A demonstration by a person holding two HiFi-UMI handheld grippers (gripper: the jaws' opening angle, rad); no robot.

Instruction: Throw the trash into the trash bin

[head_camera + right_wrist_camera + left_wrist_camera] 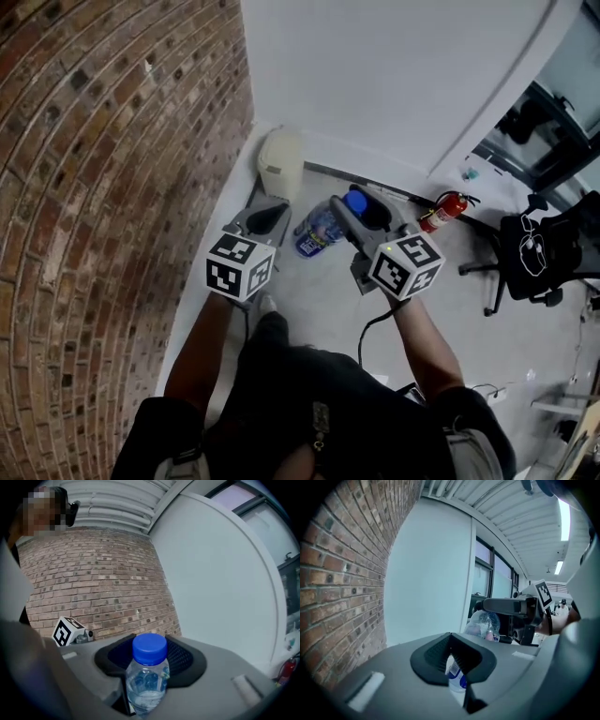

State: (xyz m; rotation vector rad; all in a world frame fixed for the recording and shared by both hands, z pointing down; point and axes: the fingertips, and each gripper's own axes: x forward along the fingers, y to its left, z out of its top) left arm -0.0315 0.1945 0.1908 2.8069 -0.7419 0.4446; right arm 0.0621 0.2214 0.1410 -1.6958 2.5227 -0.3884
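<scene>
The carry is in hand: the right gripper's (367, 214) jaws clamp a blue-capped water bottle (149, 677), and the left gripper's (454, 660) jaws look closed on a white-and-blue labelled scrap (457, 678). The cream trash bin (281, 161) stands upper centre by the wall. Next, I judge, both must reach over it and release.

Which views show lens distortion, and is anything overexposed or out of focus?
Head view: brick wall bows strongly. Left gripper view: dark corners, ceiling light glares, labelled item between jaws looks soft. Right gripper view: bottle sharp, corners dark too.
</scene>
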